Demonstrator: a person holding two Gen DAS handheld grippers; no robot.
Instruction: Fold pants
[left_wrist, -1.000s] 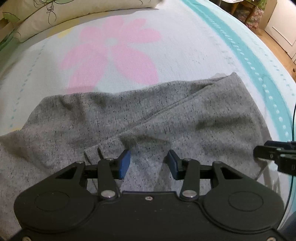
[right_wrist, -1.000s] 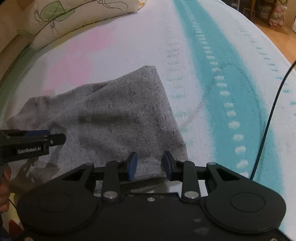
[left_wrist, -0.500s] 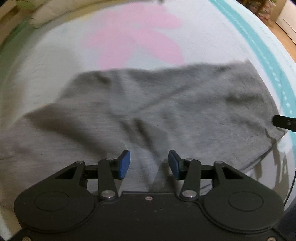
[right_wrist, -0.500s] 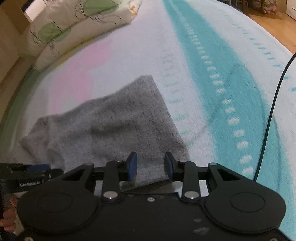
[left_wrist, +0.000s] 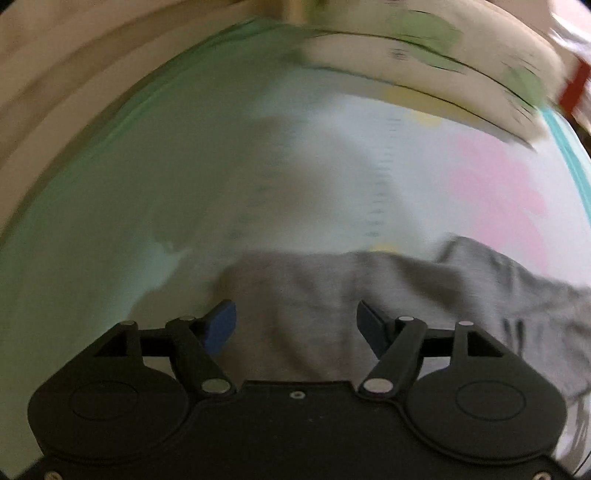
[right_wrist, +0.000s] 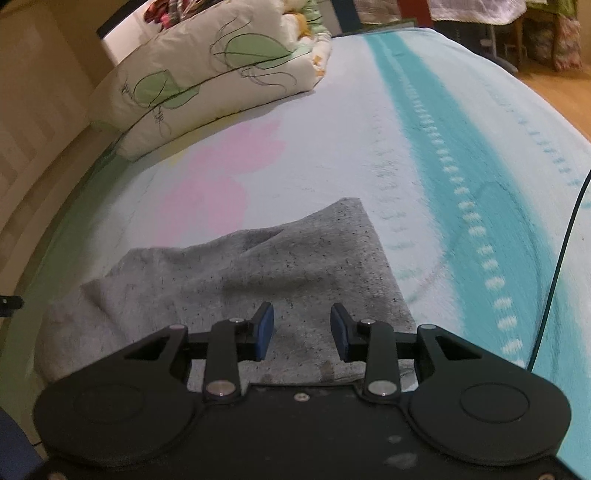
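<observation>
Grey pants (right_wrist: 236, 273) lying crumpled on the bedspread (right_wrist: 332, 155), near its teal stripe (right_wrist: 443, 155). Left gripper (left_wrist: 295, 325) above the blurred pants end, jaws just opened wide, nothing clamped. Right gripper (right_wrist: 301, 326) over the other end, jaws apart, just widened slightly, nothing gripped. Pillow (right_wrist: 207, 77) well beyond; bare bedspread all around.

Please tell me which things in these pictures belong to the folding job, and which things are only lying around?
Part of the job:
- grey pants, spread on the bed sheet
- left gripper, fingers open, just widened, nothing between them
- right gripper, fingers open over the cloth

Just lying about:
- leaf-print pillow
- dark cable
</observation>
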